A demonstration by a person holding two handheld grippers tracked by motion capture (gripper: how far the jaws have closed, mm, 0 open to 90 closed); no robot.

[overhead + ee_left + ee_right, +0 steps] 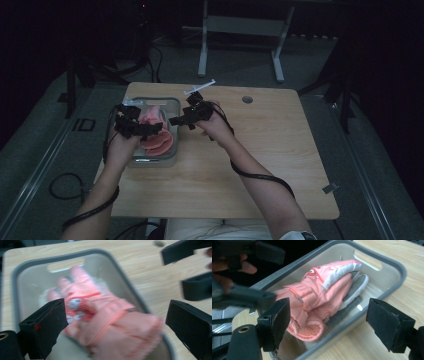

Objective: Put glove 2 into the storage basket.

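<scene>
A pair of pink winter gloves (pixel 156 134) lies in a grey plastic tray (pixel 173 103) at the left of the wooden table. My left gripper (pixel 137 127) hovers over the tray's near left side. In the left gripper view, it (pixel 117 315) is open wide with a blurred pink glove (pixel 107 320) lying between and below the jaws, not pinched. My right gripper (pixel 187 116) hangs at the tray's right rim. In the right gripper view, it (pixel 332 315) is open too, facing the gloves (pixel 319 297) inside the tray (pixel 397 265), with nothing held.
A thin white syringe-like object (pixel 200 87) lies at the table's back edge behind the tray. A round cable hole (pixel 247 99) sits farther right. Bare tabletop (pixel 285 150) stretches to the right of both hands. Another desk's legs (pixel 202 50) stand on the floor behind.
</scene>
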